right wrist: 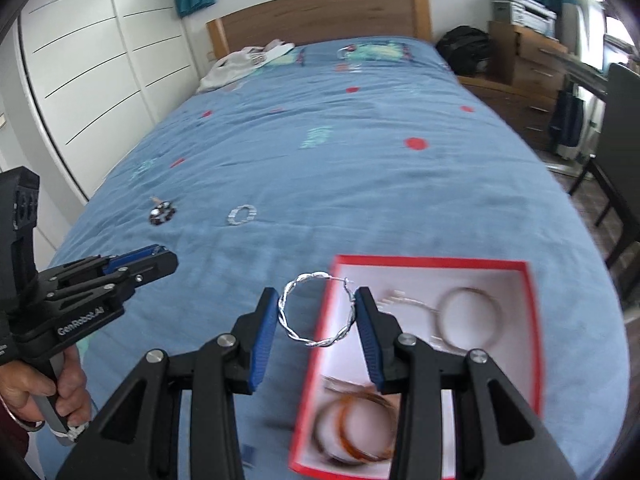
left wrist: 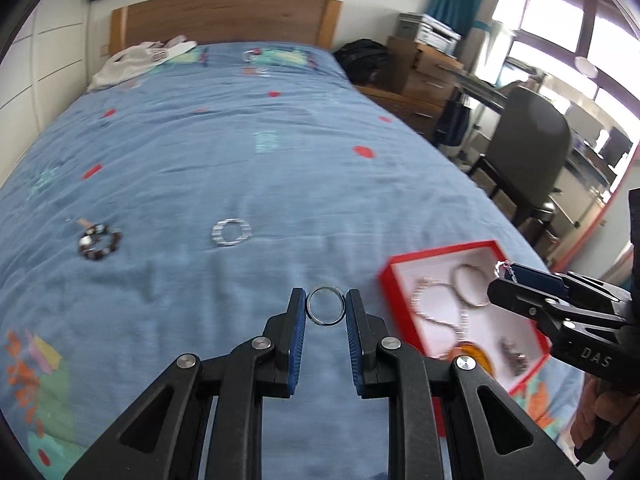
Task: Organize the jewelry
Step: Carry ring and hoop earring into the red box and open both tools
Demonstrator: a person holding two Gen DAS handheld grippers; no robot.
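Two round metal hoops: smooth ring [left wrist: 325, 305], twisted silver earring [right wrist: 318, 314].

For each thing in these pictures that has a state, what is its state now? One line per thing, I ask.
Left hand-held gripper: shut on a plain ring, held above the bed.
Right hand-held gripper: shut on a twisted silver hoop.
Red box: open, no lid on it, jewelry inside.
Beaded bracelet: lying on the blue bedspread.
Flat silver ring: lying on the bedspread, outside the box.

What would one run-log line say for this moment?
left gripper: holding plain ring | right gripper: holding twisted silver hoop | red box: partly filled | beaded bracelet, silver bangle: on bed
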